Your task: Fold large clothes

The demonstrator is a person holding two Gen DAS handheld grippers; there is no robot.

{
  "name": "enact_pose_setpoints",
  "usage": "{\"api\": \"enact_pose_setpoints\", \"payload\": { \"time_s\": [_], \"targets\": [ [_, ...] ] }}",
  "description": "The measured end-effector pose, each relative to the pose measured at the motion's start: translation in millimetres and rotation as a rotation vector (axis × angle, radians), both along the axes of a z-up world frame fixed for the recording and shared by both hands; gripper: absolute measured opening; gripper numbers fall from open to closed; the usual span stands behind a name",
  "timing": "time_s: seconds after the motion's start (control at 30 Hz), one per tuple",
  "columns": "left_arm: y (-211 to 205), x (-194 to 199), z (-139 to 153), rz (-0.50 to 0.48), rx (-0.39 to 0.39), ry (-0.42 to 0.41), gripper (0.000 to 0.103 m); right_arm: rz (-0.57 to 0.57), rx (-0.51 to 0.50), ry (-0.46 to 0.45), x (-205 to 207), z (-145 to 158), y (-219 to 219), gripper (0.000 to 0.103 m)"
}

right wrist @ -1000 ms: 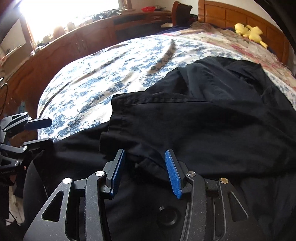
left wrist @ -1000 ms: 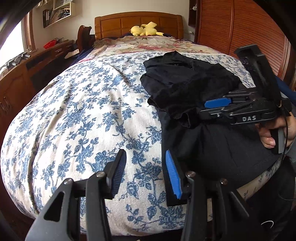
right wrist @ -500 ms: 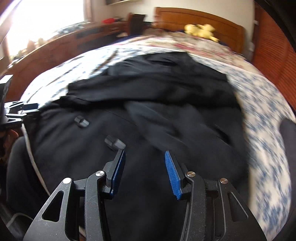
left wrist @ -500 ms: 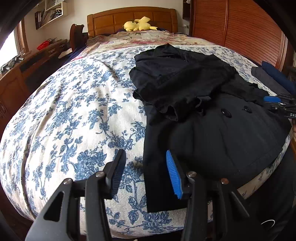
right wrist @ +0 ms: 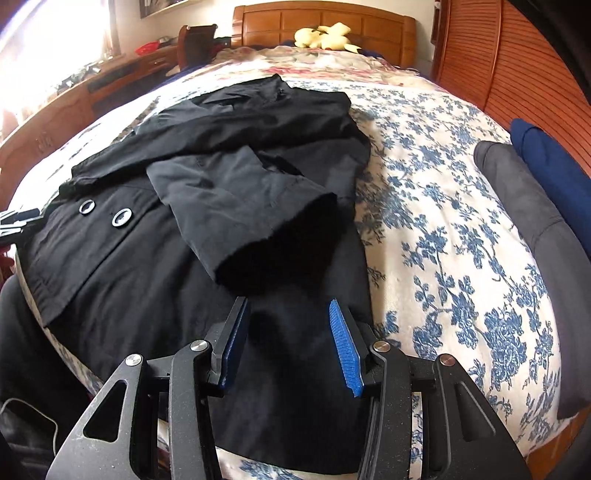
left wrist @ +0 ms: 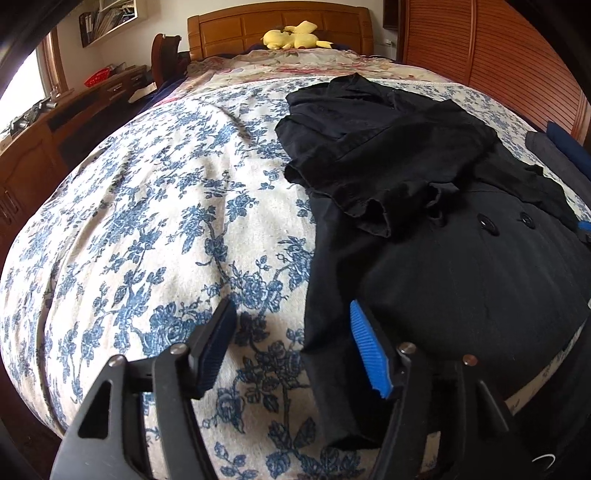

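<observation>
A black double-breasted coat [left wrist: 424, 236] lies lengthwise on the blue floral bedspread [left wrist: 147, 221], both sleeves folded in over its chest. It also shows in the right wrist view [right wrist: 207, 192], with two round buttons [right wrist: 122, 217]. My left gripper [left wrist: 291, 343] is open and empty, low over the coat's left hem edge. My right gripper [right wrist: 288, 339] is open and empty, just above the coat's right hem, near the cuff of the folded sleeve [right wrist: 280, 251]. The tip of each gripper shows at the edge of the other's view.
A grey cushion [right wrist: 532, 229] and a blue folded cloth [right wrist: 554, 162] lie at the bed's right side. A yellow plush toy [left wrist: 291, 35] sits by the wooden headboard. A wooden desk [left wrist: 33, 147] runs along the left, a slatted wardrobe [right wrist: 517, 74] on the right.
My right gripper has swung from the coat's left-centre over to its right hem side. My left gripper has shifted slightly and sits lower at the left hem. Both stay open.
</observation>
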State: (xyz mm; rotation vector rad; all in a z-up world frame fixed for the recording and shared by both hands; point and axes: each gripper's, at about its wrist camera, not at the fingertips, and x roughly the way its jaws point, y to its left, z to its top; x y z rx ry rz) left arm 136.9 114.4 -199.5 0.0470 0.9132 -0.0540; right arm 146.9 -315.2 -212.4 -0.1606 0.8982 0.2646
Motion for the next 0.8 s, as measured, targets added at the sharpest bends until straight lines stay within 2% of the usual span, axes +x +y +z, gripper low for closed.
{"api": "enact_pose_setpoints", "payload": {
  "time_s": [0.2,0.6,0.8],
  "targets": [
    [2.2,9.0,-3.2,0.018,0.012,0.009,0.077,-0.012,-0.035,-0.006,2.0,-0.5,-0.5,0.050],
    [5.6,-18.7,18.5,-0.013,0.004,0.031,0.077,-0.034,-0.078,-0.022,-2.2,2.3,-8.8,0.052],
    [4.8,-21.5,9.4,-0.021,-0.019,0.055,0.078,-0.036,-0.080,0.014,-3.1,-1.7,-13.2,0.052]
  ]
}}
